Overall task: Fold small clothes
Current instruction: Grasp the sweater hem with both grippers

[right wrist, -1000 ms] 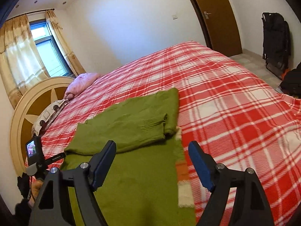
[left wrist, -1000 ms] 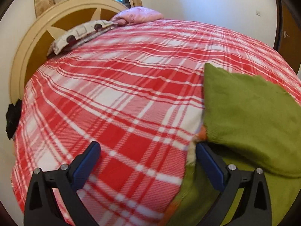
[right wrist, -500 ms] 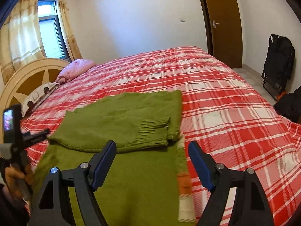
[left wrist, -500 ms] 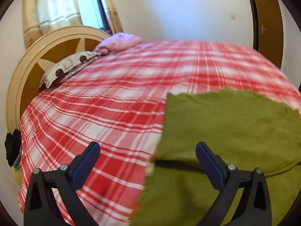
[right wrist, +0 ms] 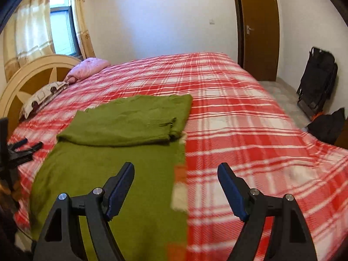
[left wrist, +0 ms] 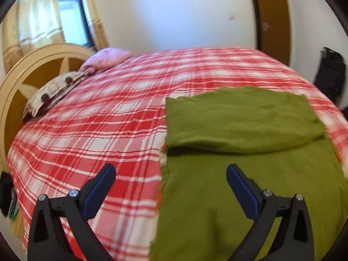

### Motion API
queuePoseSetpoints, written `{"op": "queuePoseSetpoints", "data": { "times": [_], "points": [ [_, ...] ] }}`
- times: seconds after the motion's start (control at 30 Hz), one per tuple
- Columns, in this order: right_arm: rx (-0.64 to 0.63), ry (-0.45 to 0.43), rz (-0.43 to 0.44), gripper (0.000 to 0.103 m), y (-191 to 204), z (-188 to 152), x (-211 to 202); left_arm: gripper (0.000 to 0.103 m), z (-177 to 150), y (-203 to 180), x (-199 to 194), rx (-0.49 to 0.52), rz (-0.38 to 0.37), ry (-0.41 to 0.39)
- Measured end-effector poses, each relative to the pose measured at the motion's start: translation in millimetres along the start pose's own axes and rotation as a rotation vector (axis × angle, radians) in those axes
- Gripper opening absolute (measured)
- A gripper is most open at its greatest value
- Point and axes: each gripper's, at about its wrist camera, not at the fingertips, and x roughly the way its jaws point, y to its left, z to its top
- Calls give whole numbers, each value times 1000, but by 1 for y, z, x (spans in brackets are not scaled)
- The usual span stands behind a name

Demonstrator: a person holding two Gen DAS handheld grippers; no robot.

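Note:
A green knit sweater (left wrist: pixel 250 174) lies flat on the red plaid bedspread (left wrist: pixel 97 130), its far part folded back over the near part. It also shows in the right wrist view (right wrist: pixel 108 152), with a ribbed cuff (right wrist: pixel 161 124) on the folded layer and an orange and white hem band (right wrist: pixel 179 187) at its right edge. My left gripper (left wrist: pixel 170 187) is open and empty above the sweater's left edge. My right gripper (right wrist: pixel 176 184) is open and empty above the sweater's right edge. The left gripper (right wrist: pixel 24 146) shows at the far left of the right wrist view.
A cream round headboard (right wrist: pixel 32 76), a patterned pillow (right wrist: pixel 41 100) and a pink pillow (right wrist: pixel 89 67) are at the bed's left end. A brown door (right wrist: pixel 258 28) is behind the bed. A black folded item (right wrist: pixel 317 84) and a dark bag (right wrist: pixel 328 126) are on the floor at right.
Both grippers have drawn back and lifted, so more of the sweater and room shows. The left wrist view has swung right, onto the sweater. The sweater has not moved.

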Motion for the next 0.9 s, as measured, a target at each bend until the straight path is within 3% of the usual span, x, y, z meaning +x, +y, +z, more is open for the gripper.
{"op": "queuePoseSetpoints", "data": {
  "times": [0.17,0.27,0.47,0.57,0.67,0.9],
  "points": [
    [-54,43,-7,79,-7,-23,-39,103,-31,23,-41,26,-90,-6],
    [-44,110,46,79,-1,-46,-52,103,-54,27,-53,29,-118,28],
    [-46,265,158,79,34,-97,-43,103,-99,30,-63,0,-184,138],
    [-72,308,177,79,50,-109,-36,103,-115,26,-73,-1,-201,152],
    [-44,323,208,79,57,-110,-32,103,-130,28,-81,-44,-273,179],
    [8,413,138,79,55,-133,-20,101,-155,27,-70,-92,-291,260]
  ]
}}
